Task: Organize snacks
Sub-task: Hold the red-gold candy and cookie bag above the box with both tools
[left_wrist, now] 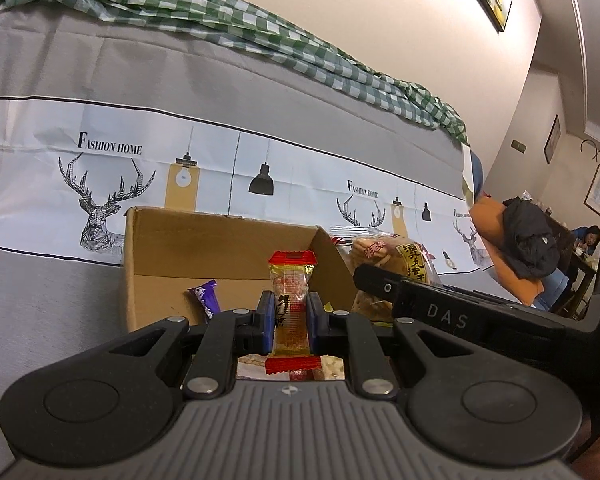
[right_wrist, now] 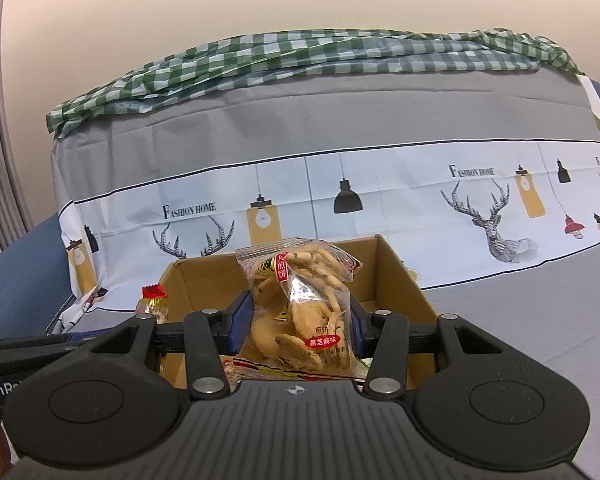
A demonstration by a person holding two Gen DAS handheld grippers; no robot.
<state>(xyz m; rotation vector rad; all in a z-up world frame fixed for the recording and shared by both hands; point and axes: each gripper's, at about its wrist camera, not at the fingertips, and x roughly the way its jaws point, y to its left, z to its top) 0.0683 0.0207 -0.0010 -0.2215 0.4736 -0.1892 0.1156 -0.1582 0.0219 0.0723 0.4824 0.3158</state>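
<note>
- Left gripper (left_wrist: 291,322): blue pads clamped on a slim candy packet (left_wrist: 291,304) with red crimped ends, held upright at its midsection, in front of the cardboard box (left_wrist: 228,256).
- Right gripper (right_wrist: 298,320): jaws closed on a clear cracker bag (right_wrist: 300,304), gripped at both sides, held over the near edge of the box.
- A purple wrapper (left_wrist: 205,296) already lies inside the box.
- Candy packet, by my judgement: light, slick film, fairly stiff core; the mid-body pinch suits it, since the crimped ends would flex.
- Cracker bag: light, puffy, contents brittle. Likely to crush under hard squeeze; film may slide. Best held low on the body, gently.
- Box sits on a grey printed cover (right_wrist: 500,300).
</note>
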